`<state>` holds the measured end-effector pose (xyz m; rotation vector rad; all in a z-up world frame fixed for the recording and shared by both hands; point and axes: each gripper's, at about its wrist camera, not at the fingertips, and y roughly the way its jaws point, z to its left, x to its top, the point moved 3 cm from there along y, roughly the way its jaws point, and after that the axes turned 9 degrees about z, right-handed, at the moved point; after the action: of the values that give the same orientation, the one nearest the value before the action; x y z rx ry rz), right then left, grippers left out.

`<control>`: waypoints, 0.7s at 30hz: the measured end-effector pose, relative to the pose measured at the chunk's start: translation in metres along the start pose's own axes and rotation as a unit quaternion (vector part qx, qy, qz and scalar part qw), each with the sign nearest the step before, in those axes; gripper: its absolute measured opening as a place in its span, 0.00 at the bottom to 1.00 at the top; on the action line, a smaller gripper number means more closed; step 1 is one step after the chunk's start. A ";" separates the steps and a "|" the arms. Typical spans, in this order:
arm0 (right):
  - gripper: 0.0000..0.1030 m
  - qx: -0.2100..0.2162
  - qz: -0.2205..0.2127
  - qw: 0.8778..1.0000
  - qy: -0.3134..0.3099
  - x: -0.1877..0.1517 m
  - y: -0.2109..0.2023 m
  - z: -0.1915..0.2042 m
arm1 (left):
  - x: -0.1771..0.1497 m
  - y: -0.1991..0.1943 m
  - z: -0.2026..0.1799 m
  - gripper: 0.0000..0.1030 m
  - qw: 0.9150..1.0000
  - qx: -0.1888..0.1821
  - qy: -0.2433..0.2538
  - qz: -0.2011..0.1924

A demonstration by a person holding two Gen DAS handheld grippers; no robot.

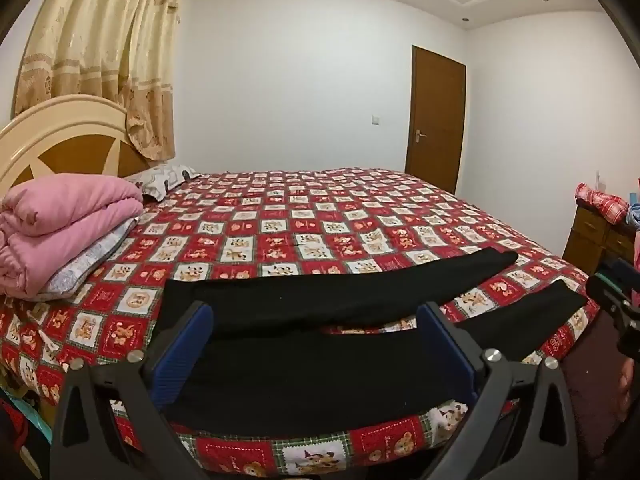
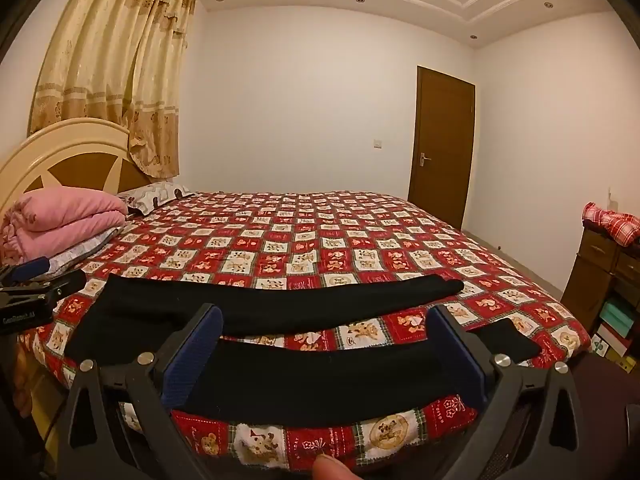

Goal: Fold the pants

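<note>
Black pants [image 1: 320, 376] lie spread flat along the near edge of the bed, waist to the left, two legs running right and splayed apart; they also show in the right wrist view [image 2: 320, 380]. My left gripper [image 1: 316, 320] is open, hovering at the bed edge above the waist and near leg. My right gripper [image 2: 326, 320] is open, hovering above the near leg. Each gripper shows at the other view's edge: the right one [image 1: 616, 300], the left one [image 2: 36, 280]. Neither holds cloth.
The bed has a red patchwork bear quilt [image 1: 320, 216]. A folded pink duvet [image 1: 68, 216] and a pillow [image 1: 164, 176] sit by the headboard at left. A wooden dresser [image 2: 608, 264] with red checked cloth stands right. A brown door [image 1: 436, 120] is closed.
</note>
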<state>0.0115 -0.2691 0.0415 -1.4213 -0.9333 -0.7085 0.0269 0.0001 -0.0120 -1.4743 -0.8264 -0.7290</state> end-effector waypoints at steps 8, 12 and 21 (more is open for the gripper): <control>0.99 0.005 0.002 1.000 -0.002 -0.004 0.003 0.001 | -0.004 0.005 0.003 1.00 1.000 0.004 0.002 0.005; 0.99 0.004 0.008 1.000 -0.003 -0.007 0.006 0.002 | -0.004 0.005 0.001 1.00 1.000 0.006 0.005 0.002; 0.99 0.004 0.015 1.000 -0.005 -0.007 0.008 0.004 | -0.005 0.005 0.003 1.00 1.000 0.008 0.002 0.003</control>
<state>0.0144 -0.2652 0.0310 -1.4304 -0.9213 -0.6754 0.0284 0.0026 -0.0195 -1.4590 -0.8227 -0.7198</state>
